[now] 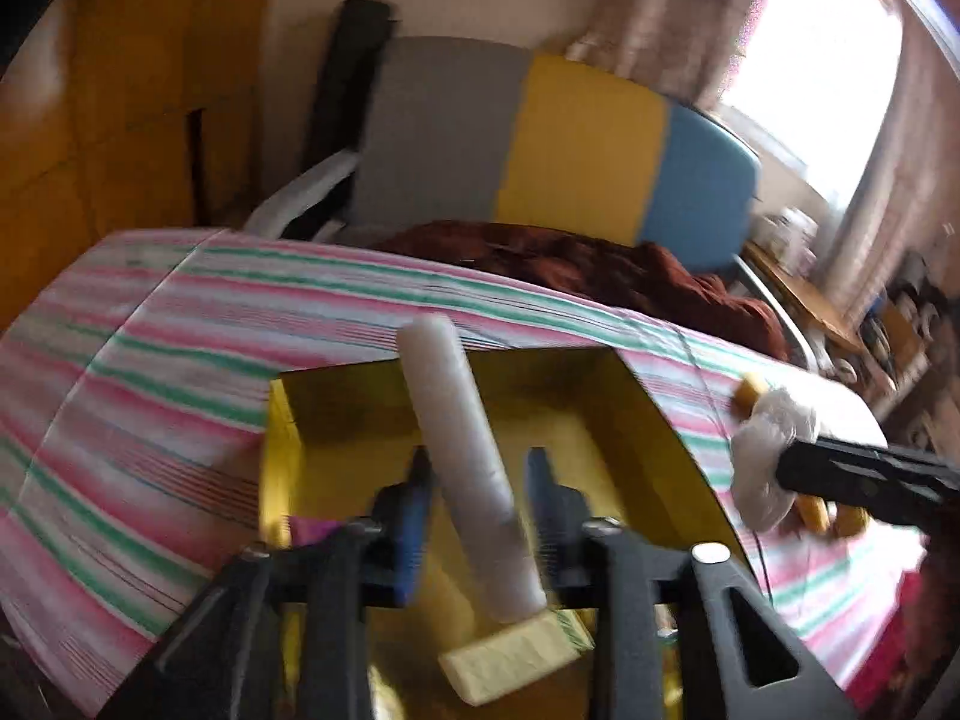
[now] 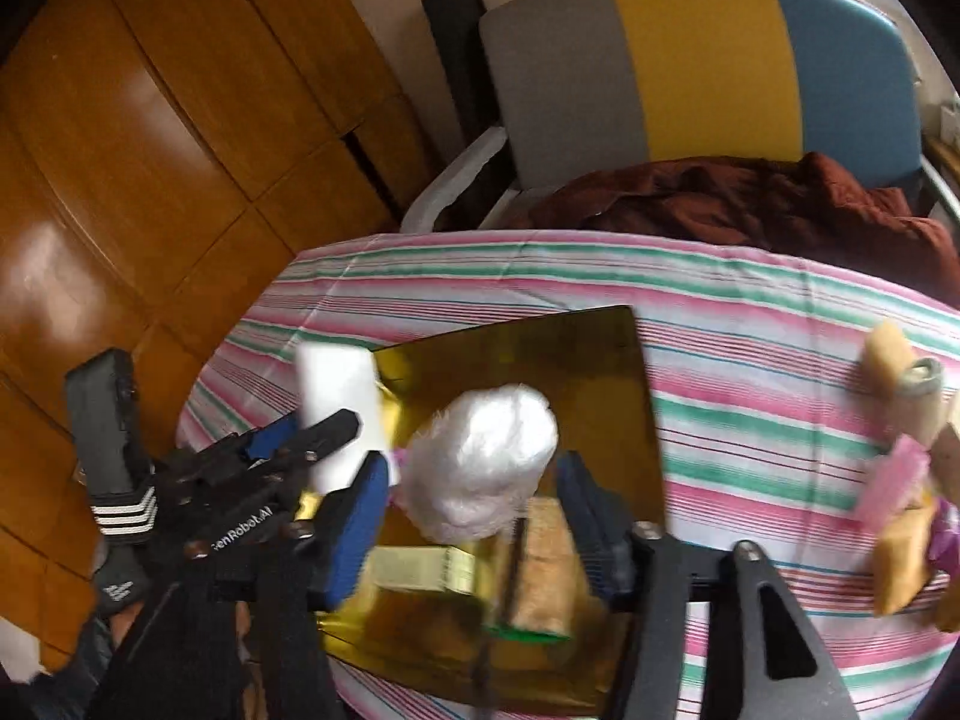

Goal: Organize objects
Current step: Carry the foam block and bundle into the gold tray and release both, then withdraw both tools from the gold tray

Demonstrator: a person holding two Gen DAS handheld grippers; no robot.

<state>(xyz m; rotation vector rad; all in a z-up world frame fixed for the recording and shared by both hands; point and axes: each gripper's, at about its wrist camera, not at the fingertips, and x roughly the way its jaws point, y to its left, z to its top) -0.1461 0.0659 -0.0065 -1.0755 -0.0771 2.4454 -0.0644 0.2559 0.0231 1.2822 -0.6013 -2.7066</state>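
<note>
Striped cloth in pink, green and white covers the table [image 2: 750,312], with a grey, yellow and blue chair [image 2: 690,66] behind its far edge. On the cloth sits a gold box [image 2: 540,348], open at the top. Above the box, the left gripper [image 1: 480,474] has a white roll [image 1: 456,450] between its blue fingers, though whether they press on it I cannot tell. Beside it the right gripper [image 2: 474,492] frames a white plastic bundle [image 2: 486,462], grip likewise unclear. Small tan and pink items [image 2: 900,450] lie near the table's right edge.
</note>
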